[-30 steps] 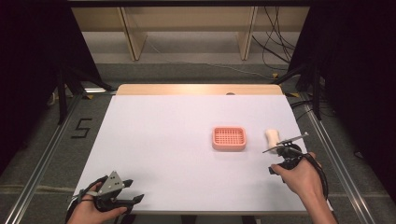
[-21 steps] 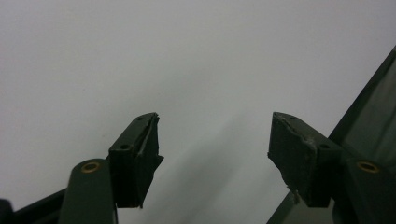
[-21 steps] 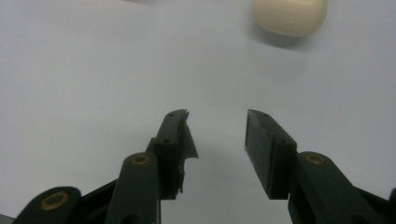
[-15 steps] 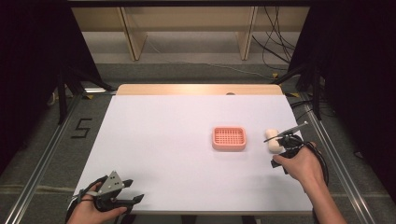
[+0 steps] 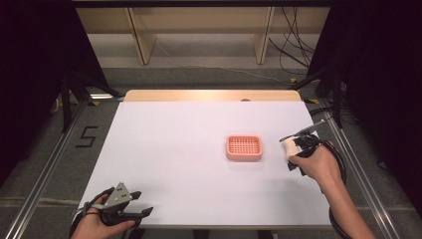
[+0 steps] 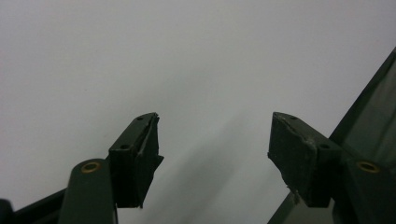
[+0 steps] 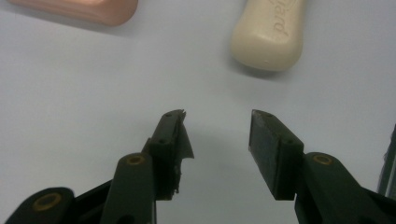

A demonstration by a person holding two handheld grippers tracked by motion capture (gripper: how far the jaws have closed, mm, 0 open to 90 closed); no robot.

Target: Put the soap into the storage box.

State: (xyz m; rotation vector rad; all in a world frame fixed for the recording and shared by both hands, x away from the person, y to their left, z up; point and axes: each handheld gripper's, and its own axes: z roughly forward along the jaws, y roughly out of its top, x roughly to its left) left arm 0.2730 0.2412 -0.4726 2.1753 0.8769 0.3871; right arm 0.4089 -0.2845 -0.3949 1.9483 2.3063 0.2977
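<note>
While the cream soap bar (image 7: pixel 268 35) lies untouched on the white surface (image 5: pixel 174 149) just beside the pink soap dish (image 5: pixel 244 147), nothing is placed yet; right tongs (image 7: pixel 217 135), just widening, approach empty; left tongs (image 6: pixel 212 149) rest apart.

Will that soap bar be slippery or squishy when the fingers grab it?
The soap bar looks solid with rounded, smooth edges, so it's probably stiff but could slip from a pinch. It lies flat on the table, so it's unlikely to roll.
</note>
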